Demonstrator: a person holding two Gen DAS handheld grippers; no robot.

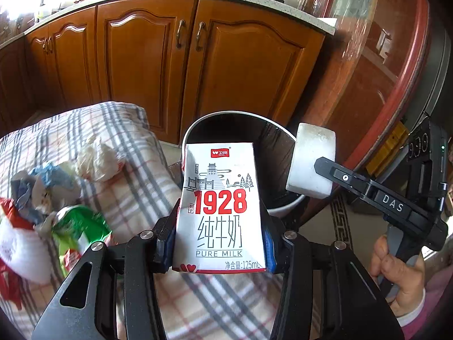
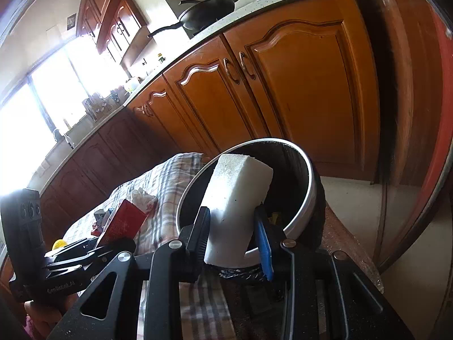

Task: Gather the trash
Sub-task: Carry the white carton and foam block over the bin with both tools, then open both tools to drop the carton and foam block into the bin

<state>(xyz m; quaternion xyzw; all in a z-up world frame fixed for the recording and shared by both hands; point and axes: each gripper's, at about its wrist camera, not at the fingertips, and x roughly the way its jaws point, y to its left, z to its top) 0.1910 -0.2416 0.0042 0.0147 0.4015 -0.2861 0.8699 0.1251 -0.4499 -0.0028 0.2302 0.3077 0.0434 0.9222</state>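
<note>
over the bin [image 1: 198, 124], left fingers [image 1: 165, 243] pinch a milk carton [image 1: 219, 206]; right fingers [image 2: 202, 235] pinch a foam block [image 2: 235, 206]; wrappers [image 1: 56, 198] beside.

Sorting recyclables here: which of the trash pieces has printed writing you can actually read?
The milk carton in the left gripper: it reads "1928 PURE MILK". The white foam block is blank; the wrappers on the checked cloth are blurred.

Bin [image 1: 283, 211] mouth open, dark interior unobstructed. Approach crowded: milk carton [image 1: 219, 206] in left gripper [image 1: 218, 240] fronts near rim; foam block [image 2: 235, 212] in right gripper [image 2: 233, 239] overhangs rim at right. Wrapper heap [image 1: 51, 206] occupies plaid cloth [image 1: 133, 192] left of bin. Cabinet doors [image 1: 170, 65] close off rear; floor strip between passable.
</note>
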